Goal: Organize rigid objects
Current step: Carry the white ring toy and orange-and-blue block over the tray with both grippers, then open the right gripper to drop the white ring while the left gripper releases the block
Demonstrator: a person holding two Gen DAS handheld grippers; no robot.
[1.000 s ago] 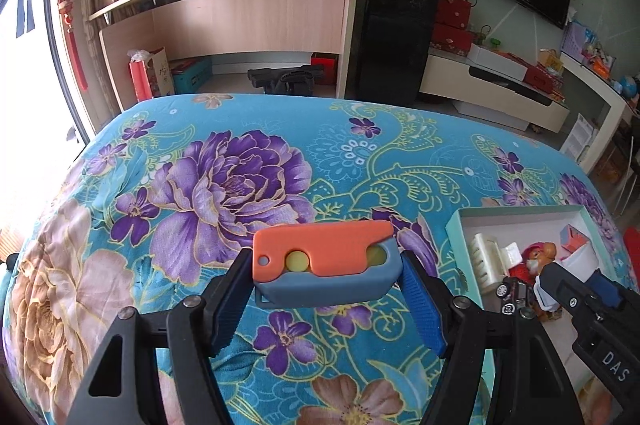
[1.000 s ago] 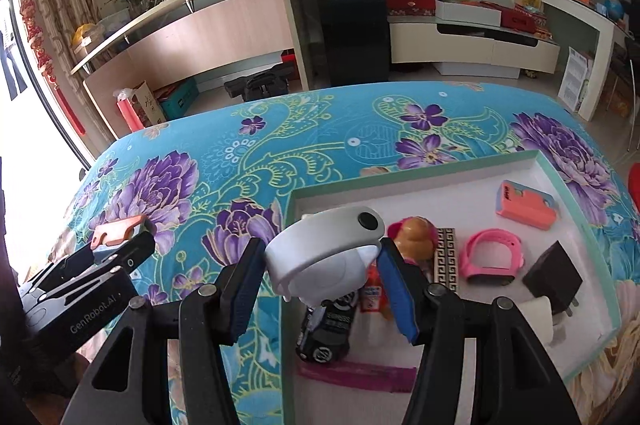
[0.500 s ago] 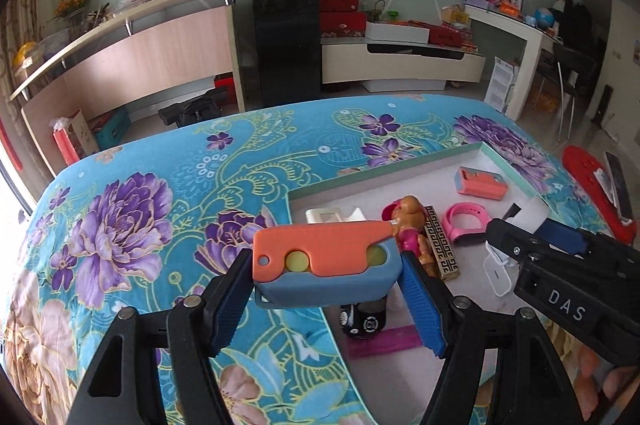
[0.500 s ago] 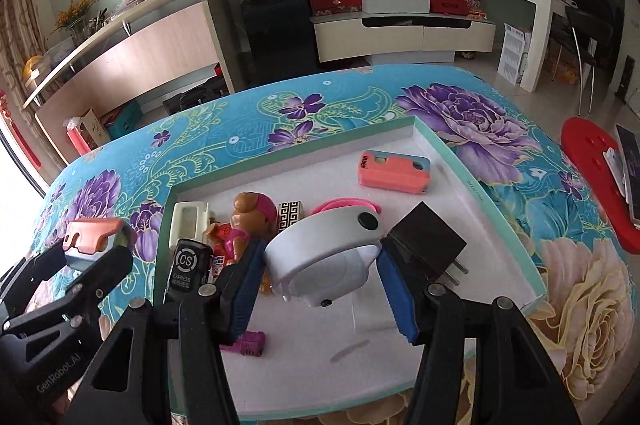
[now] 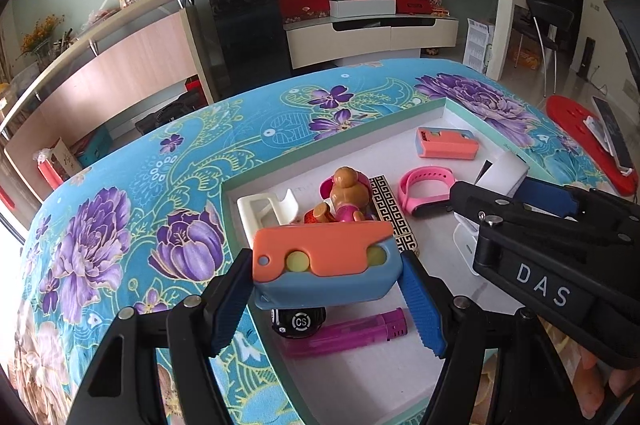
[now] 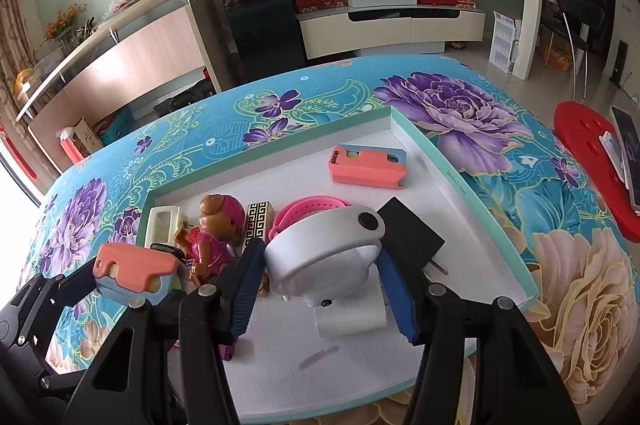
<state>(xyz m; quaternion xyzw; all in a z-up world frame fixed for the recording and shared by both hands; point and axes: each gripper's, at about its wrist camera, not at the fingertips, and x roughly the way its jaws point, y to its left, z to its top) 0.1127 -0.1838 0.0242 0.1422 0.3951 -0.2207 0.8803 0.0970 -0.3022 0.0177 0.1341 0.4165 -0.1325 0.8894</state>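
My left tongs (image 5: 326, 275) grip an orange-and-blue block (image 5: 320, 265) at the lower centre of the left wrist frame, its ends pressed between the blue pads, above the near left corner of a white tray (image 5: 336, 145) with a mint rim. My right tongs (image 6: 320, 273) clamp a white rounded gadget (image 6: 324, 257) at the centre of the right wrist frame, over the tray's middle. In the tray lie a second orange-and-blue block (image 6: 366, 167) at upper right, a pink band (image 5: 426, 191), a toy figure (image 6: 218, 229), a black plug (image 6: 412, 231) and a purple lighter (image 5: 348, 335). The tray sits on a floral desk (image 5: 132, 209).
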